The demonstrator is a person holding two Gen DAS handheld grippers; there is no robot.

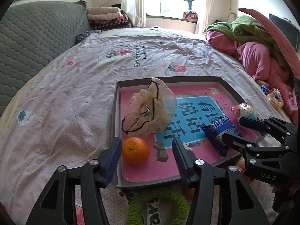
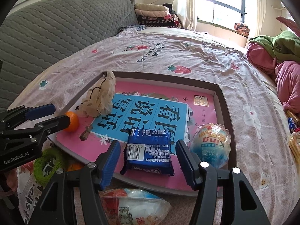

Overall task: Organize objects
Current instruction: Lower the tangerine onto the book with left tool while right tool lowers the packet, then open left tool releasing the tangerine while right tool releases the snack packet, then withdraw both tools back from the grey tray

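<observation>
Bedroom daylight falls on a wide bed (image 1: 78, 86) under a pink strawberry-print sheet, a grey quilted headboard (image 1: 33, 37) on the far left and heaped pink and green clothes (image 1: 249, 43) on the far right. On the sheet's near half sits a shallow box tray (image 2: 224, 101) lined with a pink and blue picture book. Inside it, from left to right, lie a crumpled beige scrunchie (image 1: 150, 108), an orange (image 1: 135, 151), a blue snack packet (image 2: 149, 151) and a round wrapped snack (image 2: 211, 146).

Both tools stand spread and pinch nothing. The left tool (image 1: 146, 161) hangs over the tray's near left edge, the orange lying just beyond its fingers and clear of the pads. The right tool (image 2: 148, 164) brackets the blue packet without pressing it.

Items look freshly placed, so the sorting seems midway. Still outside, near the tray's near edge, lie a green knitted ring (image 1: 157, 204) and a clear wrapped pack (image 2: 135, 206); next likely comes drawing back and reaching down for one.
</observation>
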